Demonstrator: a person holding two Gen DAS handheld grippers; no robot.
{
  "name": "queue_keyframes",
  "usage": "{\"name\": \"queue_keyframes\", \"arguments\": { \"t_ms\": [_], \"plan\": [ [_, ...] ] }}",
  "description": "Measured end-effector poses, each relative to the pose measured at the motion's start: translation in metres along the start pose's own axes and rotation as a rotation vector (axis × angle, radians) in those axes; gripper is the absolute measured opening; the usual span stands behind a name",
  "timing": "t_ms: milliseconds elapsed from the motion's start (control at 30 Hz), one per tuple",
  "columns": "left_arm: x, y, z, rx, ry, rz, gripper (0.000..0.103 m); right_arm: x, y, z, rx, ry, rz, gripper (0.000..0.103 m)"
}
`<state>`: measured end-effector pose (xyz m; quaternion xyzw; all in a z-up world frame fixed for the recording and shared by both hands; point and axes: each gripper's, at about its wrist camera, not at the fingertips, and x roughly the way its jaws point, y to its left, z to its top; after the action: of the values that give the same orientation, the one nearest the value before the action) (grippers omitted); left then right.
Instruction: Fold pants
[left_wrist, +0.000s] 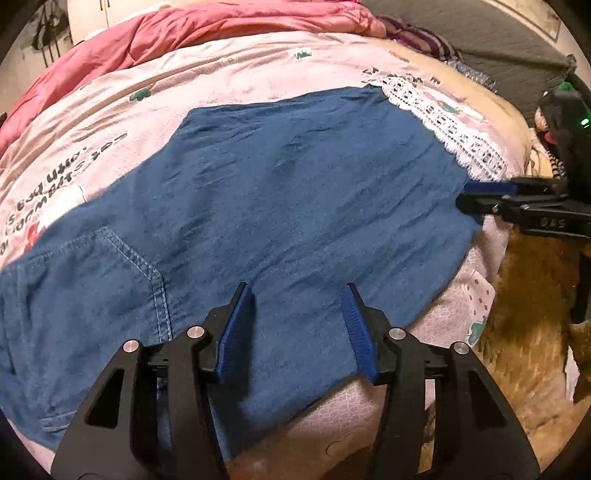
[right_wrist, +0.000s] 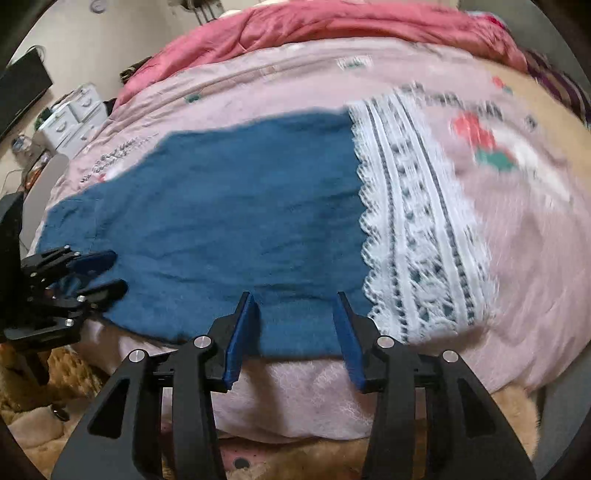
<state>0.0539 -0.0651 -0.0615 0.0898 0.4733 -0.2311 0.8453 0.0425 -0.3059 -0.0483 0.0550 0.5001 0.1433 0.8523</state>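
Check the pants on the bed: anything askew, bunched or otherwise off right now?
Nothing stands out. The blue denim pants lie flat on the pink bedspread with only light wrinkles, white lace hem spread evenly. Both the left gripper and right gripper are open over the near edge.

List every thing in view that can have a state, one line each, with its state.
pants: folded, lying flat on the bed, lace hem to one side, held by neither tongs.
left tongs: open, over the pants' near edge, nothing between the pads.
right tongs: open, over the pants' near edge beside the lace hem, gripping nothing.
pink quilt: spread under the pants.
red blanket: bunched up behind.
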Motion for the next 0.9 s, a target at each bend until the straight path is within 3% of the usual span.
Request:
{"name": "queue_keyframes", "arguments": {
  "t_ms": [167,267,400,600,667,867,900],
  "plan": [
    [0.000,0.007,-0.001,-0.027,0.002,-0.022,0.044,0.000,0.000,-0.002,0.024,-0.010,0.004,0.044],
    [-0.005,0.008,0.000,-0.030,0.003,-0.040,0.044,-0.013,-0.008,-0.002,0.076,-0.028,0.060,0.045],
    [-0.023,0.004,0.006,-0.012,-0.013,-0.055,0.055,-0.051,-0.029,-0.004,0.176,-0.117,0.079,0.051],
    [-0.044,-0.012,0.039,0.064,-0.097,-0.072,0.068,-0.082,-0.054,-0.011,0.261,-0.183,0.004,0.058],
    [-0.041,-0.019,0.050,0.096,-0.095,-0.052,0.072,-0.084,-0.057,-0.011,0.261,-0.184,-0.030,0.063],
    [-0.028,-0.048,0.090,0.210,-0.082,-0.051,0.090,-0.082,-0.060,-0.013,0.242,-0.185,-0.081,0.065],
    [-0.025,-0.055,0.098,0.232,-0.078,-0.052,0.091,-0.079,-0.059,-0.012,0.231,-0.181,-0.076,0.071]
  ]
}}
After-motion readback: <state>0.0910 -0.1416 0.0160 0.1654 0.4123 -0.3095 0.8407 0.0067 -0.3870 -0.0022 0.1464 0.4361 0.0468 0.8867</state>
